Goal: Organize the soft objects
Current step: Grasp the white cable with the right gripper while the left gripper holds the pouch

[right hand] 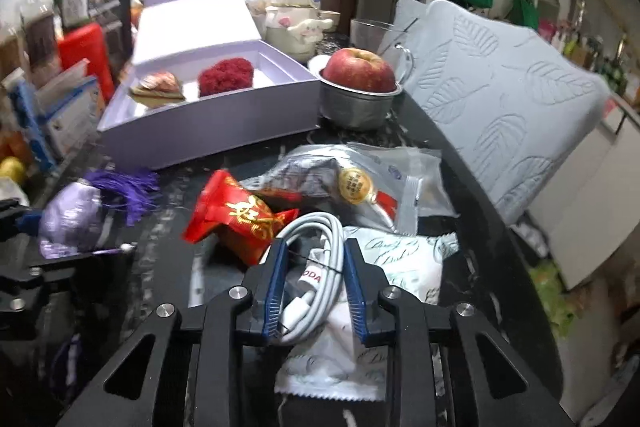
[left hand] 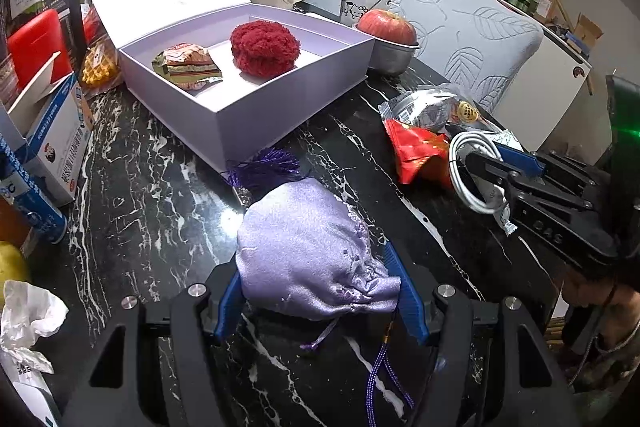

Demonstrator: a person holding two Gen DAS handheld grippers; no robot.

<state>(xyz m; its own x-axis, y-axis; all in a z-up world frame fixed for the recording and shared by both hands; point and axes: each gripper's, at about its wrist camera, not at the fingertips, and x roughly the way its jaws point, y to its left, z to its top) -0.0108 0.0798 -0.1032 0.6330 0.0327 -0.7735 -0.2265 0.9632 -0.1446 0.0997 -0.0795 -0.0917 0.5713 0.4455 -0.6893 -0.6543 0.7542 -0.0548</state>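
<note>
A lilac satin pouch (left hand: 308, 247) with a purple tassel (left hand: 268, 167) lies on the black marble table, and my left gripper (left hand: 318, 275) is shut on it, blue pads pressing both sides. In the right wrist view the pouch (right hand: 72, 215) shows at the far left. My right gripper (right hand: 316, 259) is shut on a coiled white cable (right hand: 316, 239), which lies over a white snack packet (right hand: 404, 263). The same gripper (left hand: 492, 163) appears at the right of the left wrist view. Beyond stands an open lilac box (left hand: 256, 119) holding a red fluffy pom-pom (left hand: 265, 47) and a wrapped cake (left hand: 188, 65).
A red packet (right hand: 240, 215) and a silver packet (right hand: 348, 167) lie beside the cable. An apple in a metal bowl (left hand: 387, 23) stands right of the box. Blue-white cartons (left hand: 56, 139) and crumpled tissue (left hand: 28, 311) crowd the left edge. A grey leaf-pattern cushion (left hand: 472, 27) borders the right.
</note>
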